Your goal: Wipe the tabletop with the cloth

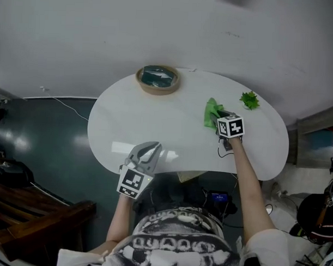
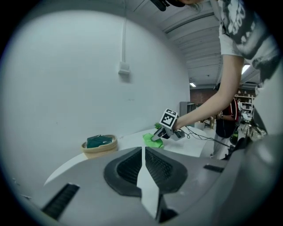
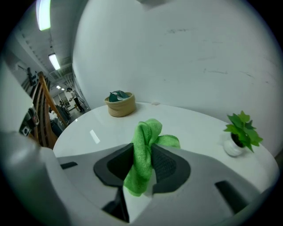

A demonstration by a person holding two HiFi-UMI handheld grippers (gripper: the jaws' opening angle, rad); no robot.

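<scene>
A bright green cloth [image 3: 143, 152] is pinched between the jaws of my right gripper [image 3: 143, 165], which is shut on it. In the head view the cloth [image 1: 212, 112] lies bunched on the white tabletop [image 1: 156, 124] at the right, just ahead of my right gripper [image 1: 221, 122]. The left gripper view shows the same cloth [image 2: 152, 140] far across the table. My left gripper [image 1: 147, 156] hovers over the table's near edge, jaws closed together with nothing between them [image 2: 143, 165].
A round woven basket [image 1: 157, 79] with dark folded cloth inside stands at the table's far edge. A small potted plant [image 1: 249, 100] sits at the far right, close to the green cloth. A black cable [image 1: 226, 151] trails by my right wrist.
</scene>
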